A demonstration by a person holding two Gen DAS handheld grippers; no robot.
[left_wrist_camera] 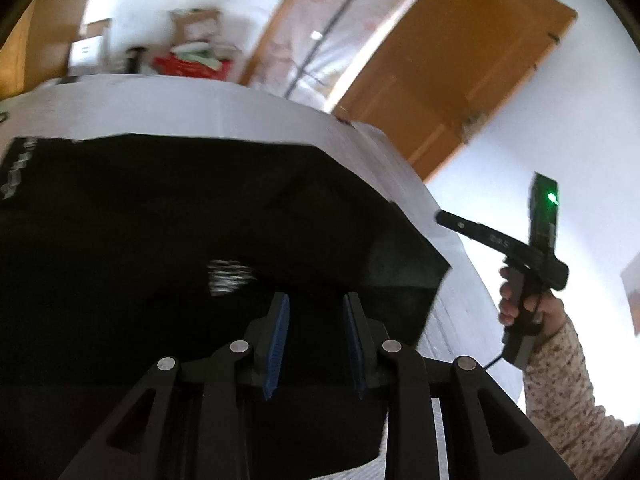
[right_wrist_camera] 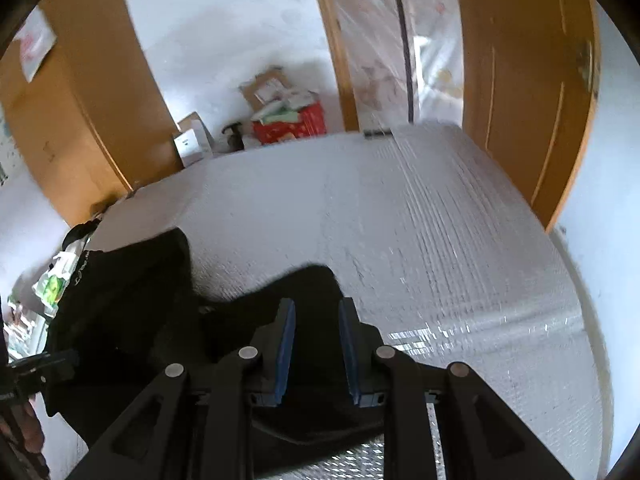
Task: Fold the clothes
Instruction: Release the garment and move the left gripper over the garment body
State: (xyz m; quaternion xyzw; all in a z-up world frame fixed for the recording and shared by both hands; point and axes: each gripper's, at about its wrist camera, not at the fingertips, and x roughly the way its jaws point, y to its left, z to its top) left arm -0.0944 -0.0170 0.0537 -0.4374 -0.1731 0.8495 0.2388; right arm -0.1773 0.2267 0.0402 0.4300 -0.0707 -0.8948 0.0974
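A black garment (left_wrist_camera: 180, 240) lies spread flat on the white-covered table (left_wrist_camera: 240, 108), with white lettering at its left edge. My left gripper (left_wrist_camera: 316, 320) hovers over the garment's near part, its blue pads (left_wrist_camera: 280, 340) apart with nothing pinched between them. In the right wrist view the garment (right_wrist_camera: 132, 300) lies bunched at the lower left, with a fold reaching under my right gripper (right_wrist_camera: 316, 316). That gripper's pads also stand apart, gripping nothing. In the left wrist view the right gripper (left_wrist_camera: 444, 216) shows off the garment's right corner, held by a hand (left_wrist_camera: 520, 300) in a speckled sleeve.
The silvery quilted table cover (right_wrist_camera: 440, 240) stretches bare to the right and far side of the garment. Beyond the far table edge stand cardboard boxes (right_wrist_camera: 192, 140) and a red bag (right_wrist_camera: 292, 124) on the floor. A wooden door (right_wrist_camera: 520, 80) stands open at the right.
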